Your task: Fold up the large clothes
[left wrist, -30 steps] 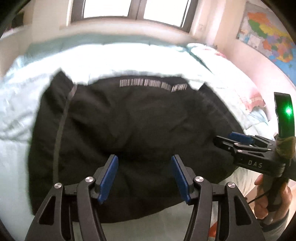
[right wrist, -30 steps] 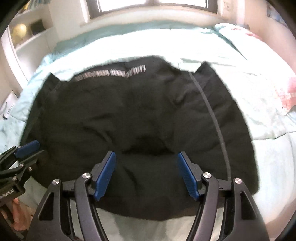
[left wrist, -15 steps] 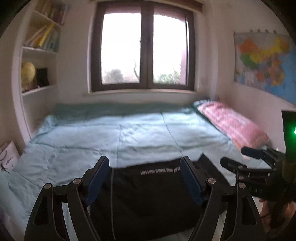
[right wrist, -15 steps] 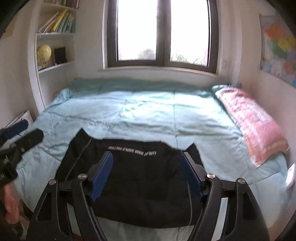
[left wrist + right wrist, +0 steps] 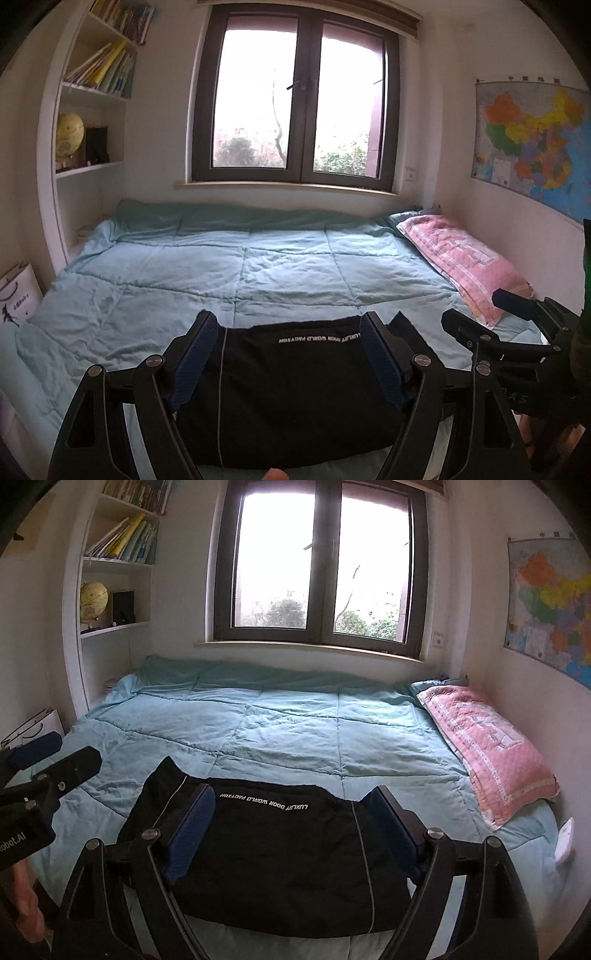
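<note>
Black garment: lies folded flat on the near part of the bed, close to the near edge; its white lettering runs along the far fold edge, thin pale piping down each side.
Garment corners: one dark corner pokes out at the far left in the right wrist view, another at the far right.
Left gripper: held above the garment, blue pads spread wide, nothing between them, cloth untouched.
Right gripper: also raised over the garment, jaws opening, nothing between the pads.
Bed quilt: pale teal, quilted in squares, mostly bare beyond the garment as far as the window wall.
Pink pillow: lies along the right edge of the bed against the wall, well apart from the garment.
Left edge: quilt drapes down beside the white shelves; a paper bag stands there.
Far edge: quilt bunches under the window sill.
Right wall: a map hangs above the pillow.
</note>
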Motion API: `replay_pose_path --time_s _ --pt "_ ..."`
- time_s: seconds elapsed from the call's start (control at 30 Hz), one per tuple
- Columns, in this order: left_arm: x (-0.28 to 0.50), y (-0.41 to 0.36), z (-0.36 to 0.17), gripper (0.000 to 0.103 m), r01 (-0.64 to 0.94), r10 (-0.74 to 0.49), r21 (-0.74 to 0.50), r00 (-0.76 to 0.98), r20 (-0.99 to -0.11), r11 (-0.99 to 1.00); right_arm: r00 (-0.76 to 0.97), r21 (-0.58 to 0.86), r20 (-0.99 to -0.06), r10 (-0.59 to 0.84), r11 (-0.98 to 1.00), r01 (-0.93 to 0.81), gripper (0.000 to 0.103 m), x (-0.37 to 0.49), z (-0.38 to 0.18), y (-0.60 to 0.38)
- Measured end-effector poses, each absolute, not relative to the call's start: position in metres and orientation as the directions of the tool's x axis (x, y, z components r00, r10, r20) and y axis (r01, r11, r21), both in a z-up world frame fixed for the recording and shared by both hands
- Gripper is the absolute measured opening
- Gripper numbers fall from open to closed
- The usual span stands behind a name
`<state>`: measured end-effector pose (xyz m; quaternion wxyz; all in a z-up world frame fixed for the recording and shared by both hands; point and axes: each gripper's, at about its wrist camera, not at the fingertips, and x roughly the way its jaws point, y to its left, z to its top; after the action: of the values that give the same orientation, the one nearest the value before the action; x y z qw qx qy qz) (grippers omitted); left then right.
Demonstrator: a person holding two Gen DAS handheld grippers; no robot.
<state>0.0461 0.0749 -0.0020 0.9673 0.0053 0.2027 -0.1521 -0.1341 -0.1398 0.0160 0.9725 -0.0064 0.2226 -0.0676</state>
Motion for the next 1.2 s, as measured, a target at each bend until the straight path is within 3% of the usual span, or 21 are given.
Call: replay_pose_path --time_s 0.47,1.2 --pt "0.065 0.075 -0.029 0.08 0.223 -0.208 -0.025 0.859 -0.468 0.975 0.845 0.014 -0.527 -0.097 0.992 0.122 0.088 -0.113 -0.018 -0.151" --pt "0.072 0.069 -0.039 0.08 0.183 -0.151 0.019 0.865 -0.478 0.983 0.811 0.048 -0.581 -0.071 0.991 0.121 0.088 -0.1 -0.038 -0.161"
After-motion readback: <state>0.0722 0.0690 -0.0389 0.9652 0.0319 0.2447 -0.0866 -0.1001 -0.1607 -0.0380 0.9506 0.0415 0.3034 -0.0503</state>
